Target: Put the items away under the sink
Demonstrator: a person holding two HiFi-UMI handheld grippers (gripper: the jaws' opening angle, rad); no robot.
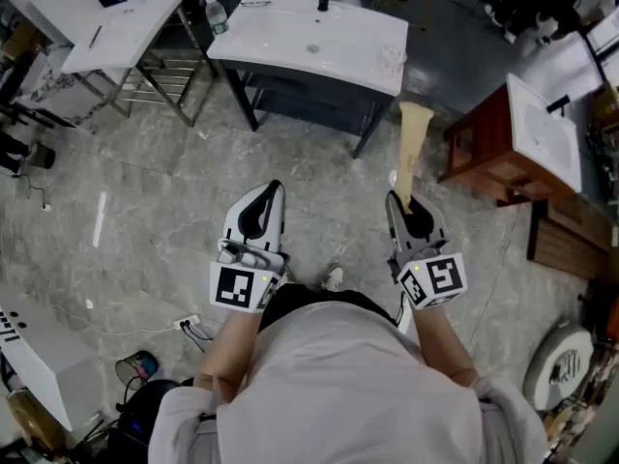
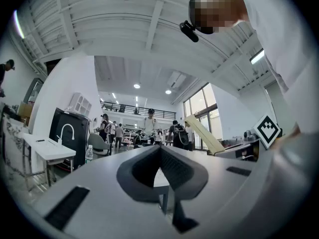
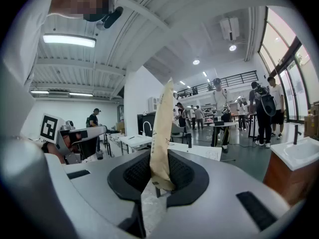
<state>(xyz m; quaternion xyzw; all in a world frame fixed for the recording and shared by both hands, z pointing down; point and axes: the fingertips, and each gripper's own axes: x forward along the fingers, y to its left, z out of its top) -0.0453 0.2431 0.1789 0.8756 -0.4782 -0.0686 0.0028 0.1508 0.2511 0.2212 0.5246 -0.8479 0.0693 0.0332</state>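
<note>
My right gripper (image 1: 400, 201) is shut on the lower end of a long tan paper packet (image 1: 414, 139), which sticks out ahead of it toward the floor beside the sink unit. In the right gripper view the packet (image 3: 162, 128) rises upright from between the black pads (image 3: 185, 176). My left gripper (image 1: 267, 191) is held beside it, jaws together with nothing in them; its own view shows the pads (image 2: 174, 166) meeting at the tips. The white-topped sink (image 1: 338, 42) with a dark cabinet (image 1: 309, 100) beneath stands ahead of both grippers.
A water bottle (image 1: 215, 14) stands at the sink top's left corner. A second white sink on a metal frame (image 1: 121, 32) is at the far left, a red-brown wooden vanity (image 1: 493, 153) at the right. Cables and a power strip (image 1: 189, 325) lie on the grey floor.
</note>
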